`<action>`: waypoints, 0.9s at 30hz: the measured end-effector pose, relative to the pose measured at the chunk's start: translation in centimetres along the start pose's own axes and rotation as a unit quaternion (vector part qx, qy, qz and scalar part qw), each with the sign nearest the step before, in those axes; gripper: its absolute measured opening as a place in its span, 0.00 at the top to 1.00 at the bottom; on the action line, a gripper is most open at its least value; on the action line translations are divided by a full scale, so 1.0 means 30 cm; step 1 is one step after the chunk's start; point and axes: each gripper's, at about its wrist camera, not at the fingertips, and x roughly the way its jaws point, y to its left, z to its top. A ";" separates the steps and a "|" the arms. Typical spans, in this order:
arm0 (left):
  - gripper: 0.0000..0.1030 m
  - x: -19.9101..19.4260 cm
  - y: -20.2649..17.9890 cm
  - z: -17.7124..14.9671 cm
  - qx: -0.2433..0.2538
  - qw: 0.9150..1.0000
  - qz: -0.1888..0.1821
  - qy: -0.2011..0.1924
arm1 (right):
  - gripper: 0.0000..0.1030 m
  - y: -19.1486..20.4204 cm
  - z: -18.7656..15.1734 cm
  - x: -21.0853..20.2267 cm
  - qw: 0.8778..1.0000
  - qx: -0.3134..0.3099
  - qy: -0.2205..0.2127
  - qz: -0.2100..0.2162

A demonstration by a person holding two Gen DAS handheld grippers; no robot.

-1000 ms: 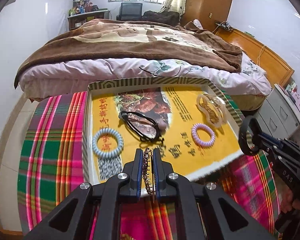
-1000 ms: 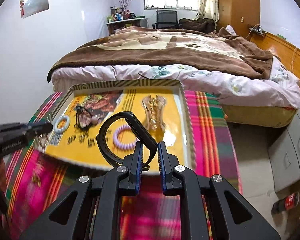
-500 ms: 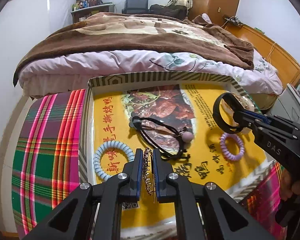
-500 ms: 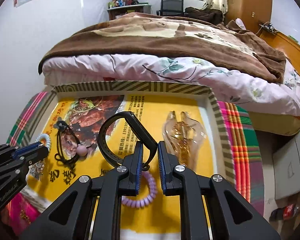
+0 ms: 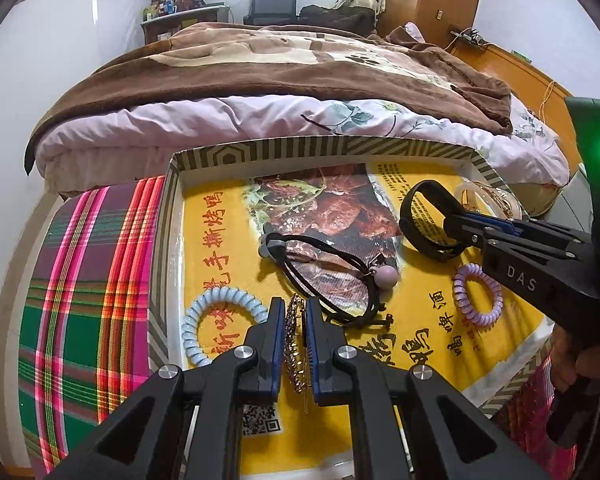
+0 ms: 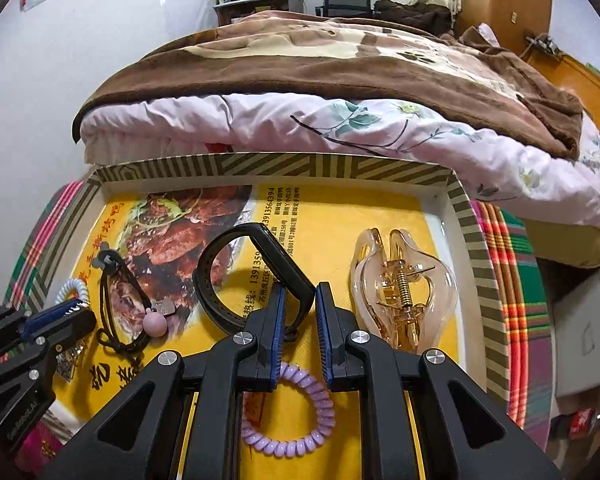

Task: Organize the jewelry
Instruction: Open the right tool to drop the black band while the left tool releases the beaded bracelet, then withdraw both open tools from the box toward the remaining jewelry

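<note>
A shallow box tray with a striped rim (image 5: 320, 145) and a yellow printed floor lies on the plaid table. My left gripper (image 5: 291, 316) is shut on a beaded bracelet (image 5: 293, 350) held low over the tray's near left part. My right gripper (image 6: 300, 300) is shut on a black band (image 6: 236, 276) over the tray's middle; it also shows in the left wrist view (image 5: 422, 222). In the tray lie a pale blue coil tie (image 5: 204, 320), a black cord tie with a pink bead (image 5: 332, 276), a purple coil tie (image 6: 296, 420) and a clear amber hair claw (image 6: 404, 288).
The tray sits on a plaid cloth (image 5: 88, 264) that covers the table. A bed with a brown blanket (image 5: 280, 68) stands right behind the table. A grey cabinet (image 6: 580, 320) stands low at the right, with a bottle (image 6: 580, 416) on the floor.
Both grippers have moved forward over the tray with their loads still held. The right gripper with the black band has come in from the right edge to the tray's middle.
</note>
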 end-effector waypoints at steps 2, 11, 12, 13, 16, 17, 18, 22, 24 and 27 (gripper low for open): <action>0.90 0.002 -0.002 0.001 0.000 1.000 0.000 0.001 | 0.85 0.003 0.000 0.000 1.000 -0.005 -0.001 -0.001; 0.68 0.002 -0.011 0.003 0.000 1.000 -0.008 0.004 | 0.82 -0.006 0.003 -0.016 1.000 0.007 -0.010 0.010; 0.67 -0.001 -0.012 0.004 0.000 1.000 -0.009 0.004 | 0.82 -0.006 0.002 -0.021 1.000 0.007 -0.012 0.011; 0.67 -0.004 -0.013 0.004 0.000 1.000 -0.010 0.003 | 0.82 -0.005 0.002 -0.025 1.000 0.006 -0.014 0.011; 0.59 -0.016 -0.014 0.003 -0.003 1.000 -0.012 0.002 | 0.81 -0.006 -0.006 -0.053 0.999 0.009 -0.024 0.020; 0.54 -0.022 -0.013 0.002 -0.004 1.000 -0.012 0.002 | 0.81 -0.004 -0.008 -0.061 0.999 0.010 -0.027 0.022; 0.51 -0.034 -0.015 0.001 -0.005 1.000 -0.012 -0.001 | 0.80 -0.004 -0.013 -0.077 0.999 0.008 -0.032 0.027; 0.47 -0.076 -0.024 -0.005 -0.001 1.000 -0.013 -0.009 | 0.74 -0.008 -0.028 -0.132 0.998 0.007 -0.047 0.037; 0.46 -0.102 -0.025 -0.010 -0.003 1.000 -0.012 -0.013 | 0.74 -0.014 -0.044 -0.168 0.997 0.012 -0.055 0.044; 0.40 -0.148 -0.031 -0.028 -0.001 1.000 -0.010 -0.021 | 0.74 -0.026 -0.077 -0.217 0.996 0.018 -0.065 0.051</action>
